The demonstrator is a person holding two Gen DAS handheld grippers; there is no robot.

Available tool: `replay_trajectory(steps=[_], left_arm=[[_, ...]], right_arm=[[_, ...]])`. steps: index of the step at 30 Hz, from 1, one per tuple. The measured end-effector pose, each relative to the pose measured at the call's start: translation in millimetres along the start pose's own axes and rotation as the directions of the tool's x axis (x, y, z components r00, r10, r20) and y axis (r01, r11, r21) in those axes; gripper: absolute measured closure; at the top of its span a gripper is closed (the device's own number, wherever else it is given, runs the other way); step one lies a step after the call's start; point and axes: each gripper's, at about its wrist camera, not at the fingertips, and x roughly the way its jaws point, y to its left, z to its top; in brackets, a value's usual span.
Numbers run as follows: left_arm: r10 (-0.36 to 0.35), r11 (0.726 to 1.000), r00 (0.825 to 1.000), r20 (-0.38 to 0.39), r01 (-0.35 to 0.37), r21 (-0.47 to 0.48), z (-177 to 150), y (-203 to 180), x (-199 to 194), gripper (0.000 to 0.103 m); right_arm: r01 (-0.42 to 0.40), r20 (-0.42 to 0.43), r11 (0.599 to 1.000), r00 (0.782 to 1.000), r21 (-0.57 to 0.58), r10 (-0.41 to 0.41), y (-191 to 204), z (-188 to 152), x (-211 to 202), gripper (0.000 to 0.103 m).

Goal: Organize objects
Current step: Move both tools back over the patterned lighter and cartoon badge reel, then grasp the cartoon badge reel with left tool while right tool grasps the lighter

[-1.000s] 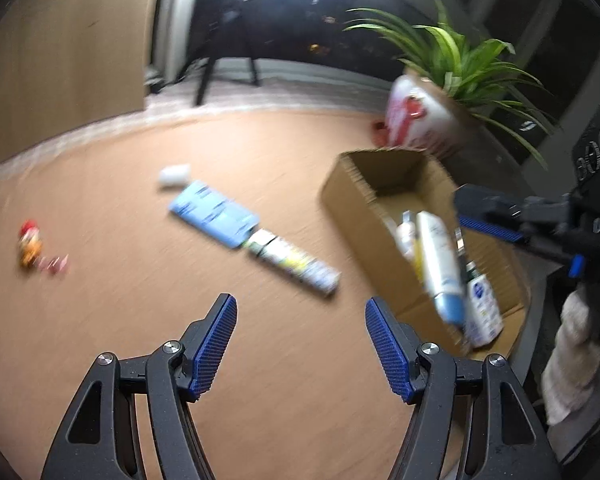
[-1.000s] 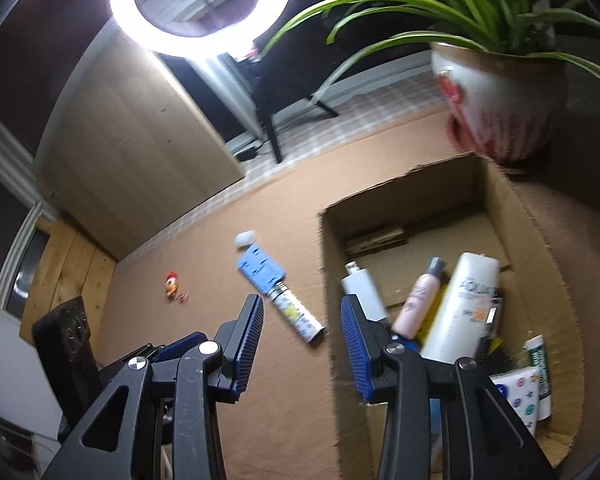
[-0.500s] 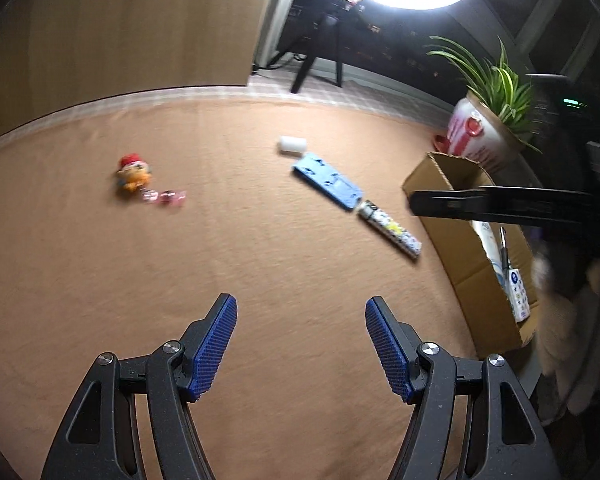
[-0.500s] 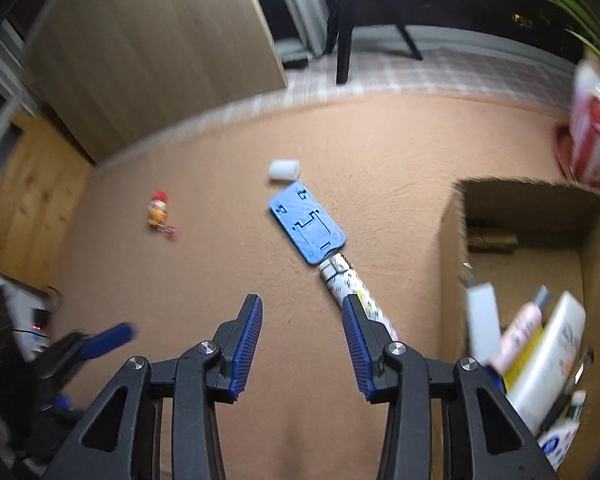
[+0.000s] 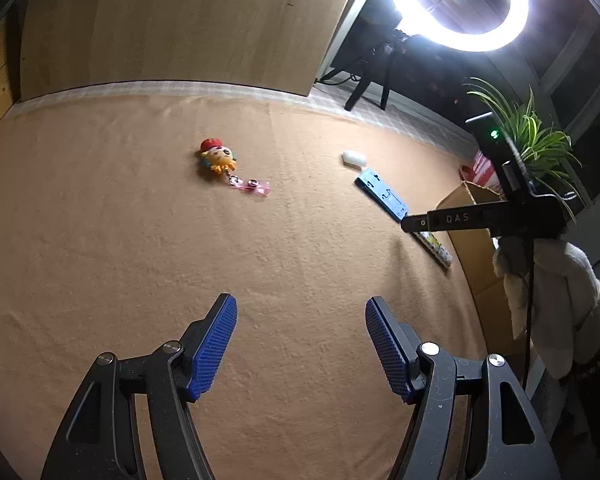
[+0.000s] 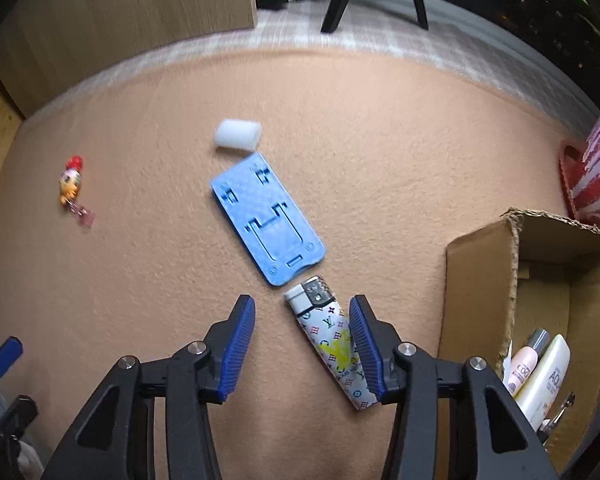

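Note:
A patterned white lighter lies on the tan cloth, right below my right gripper, whose jaws are opening; the lighter sits by the right finger, not pinched. Beyond it lie a blue phone stand and a small white block. A cartoon keychain lies far left. My left gripper hangs open over bare cloth, with the keychain, white block and blue stand farther off. The right tool's body hides part of the lighter there.
A cardboard box at the right holds several bottles and tubes. A red and white plant pot stands behind it. A ring light on a tripod and a wooden panel stand beyond the cloth's far edge.
Both grippers swung left away from the box. The right one dropped low over the lighter and its jaws widened. The left view now faces the keychain and open cloth.

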Motion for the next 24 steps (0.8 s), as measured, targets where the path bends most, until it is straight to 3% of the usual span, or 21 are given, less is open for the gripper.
replay_trajectory(steps=[3, 13, 18, 24], left_arm=[[-0.004, 1.0, 1.0, 0.007, 0.004, 0.003, -1, 2, -3, 0.033], [0.016, 1.0, 1.0, 0.002, -0.016, -0.013, 3, 17, -2, 0.033], [0.074, 0.997, 0.997, -0.019, -0.074, -0.016, 19, 24, 12, 0.033], [0.139, 0.988, 0.99, -0.014, -0.139, -0.062, 66, 40, 38, 0.033]], right_arm=[[-0.027, -0.059, 1.0, 0.998, 0.004, 0.027, -4, -2, 7, 0.057], [-0.143, -0.1, 0.989, 0.984, 0.045, 0.147, -8, -35, -4, 0.057], [-0.141, -0.008, 0.987, 0.99, 0.079, 0.143, -10, -62, -13, 0.057], [-0.109, 0.081, 0.987, 0.992, 0.116, 0.1, -4, -85, -21, 0.057]])
